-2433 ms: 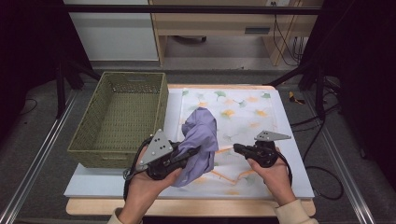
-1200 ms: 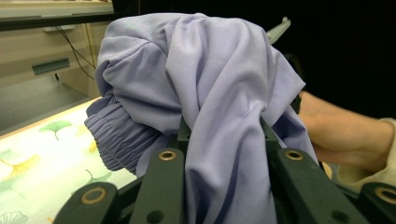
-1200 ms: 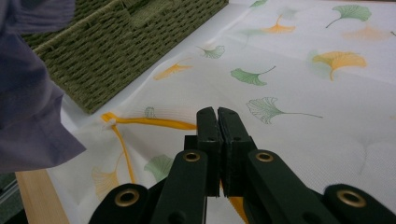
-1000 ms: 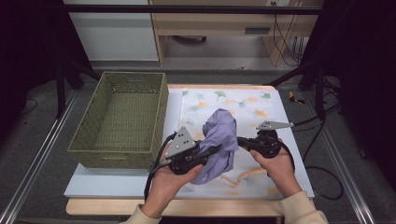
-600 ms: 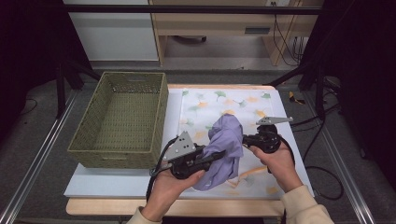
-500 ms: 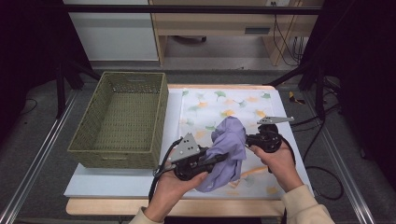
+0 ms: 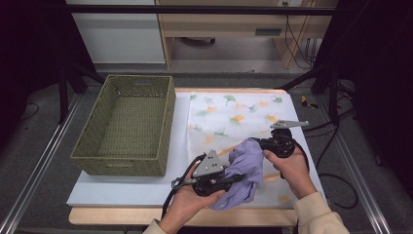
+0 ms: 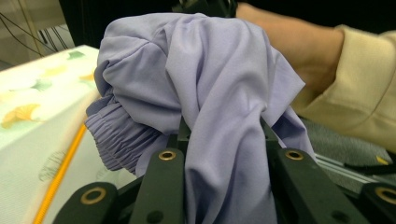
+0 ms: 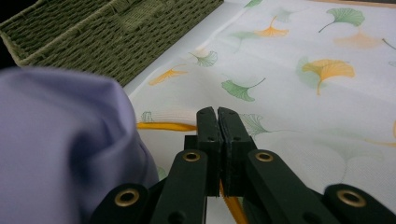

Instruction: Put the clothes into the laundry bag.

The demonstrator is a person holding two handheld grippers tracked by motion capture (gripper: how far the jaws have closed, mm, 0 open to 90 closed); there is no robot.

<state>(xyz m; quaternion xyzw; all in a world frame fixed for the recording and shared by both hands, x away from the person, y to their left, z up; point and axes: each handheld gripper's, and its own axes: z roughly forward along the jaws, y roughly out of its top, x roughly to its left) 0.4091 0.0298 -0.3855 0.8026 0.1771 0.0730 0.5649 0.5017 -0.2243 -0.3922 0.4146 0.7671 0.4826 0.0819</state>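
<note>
lavender garment (image 7: pixel 243 168) | bunched near cloth's (image 7: pixel 229 112) front edge | basket (image 7: pixel 127 124) well apart

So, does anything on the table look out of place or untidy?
Only the lilac garment: it is bunched into a crumpled lump near the table's front edge, on the leaf-print cloth, a fold clamped in the left tool. The woven basket sits square. Nothing looks spilled or damaged.

The lilac cloth (image 7: pixel 245 170) is a soft, crumpled garment (a gathered elastic hem shows at one edge), bunched into a loose mound. It hangs in folds near the front of the counter, over the leaf-printed mat, its lower part draping down.
</note>
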